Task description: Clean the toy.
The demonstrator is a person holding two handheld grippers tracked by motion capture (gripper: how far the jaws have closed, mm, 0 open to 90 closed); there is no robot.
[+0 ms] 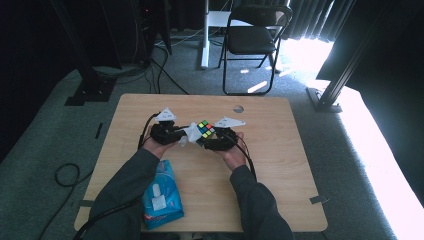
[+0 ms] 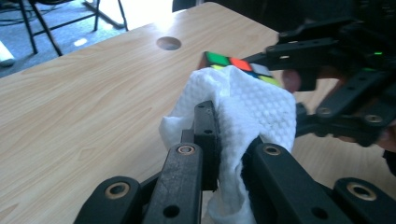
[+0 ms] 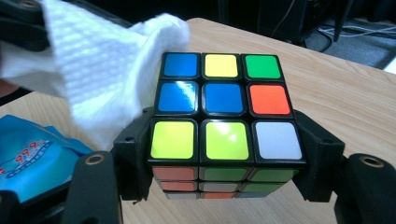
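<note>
A scrambled puzzle cube (image 3: pixel 224 116) sits between the jaws of my right gripper (image 3: pixel 224 158), which is shut on its two sides and holds it above the table. My left gripper (image 2: pixel 229 135) is shut on a white wet wipe (image 2: pixel 252 107), whose loose end lies against the left side of the cube (image 2: pixel 233 65). In the high view the left gripper (image 1: pixel 172 132) and the right gripper (image 1: pixel 212 142) meet at the table's middle, with the wipe (image 1: pixel 190 132) beside the cube (image 1: pixel 205 128).
A blue pack of wipes (image 1: pixel 161 197) lies near the front left of the wooden table (image 1: pixel 280 170). A round cable hole (image 1: pixel 238 108) is near the far edge. A black folding chair (image 1: pixel 252 40) stands behind the table.
</note>
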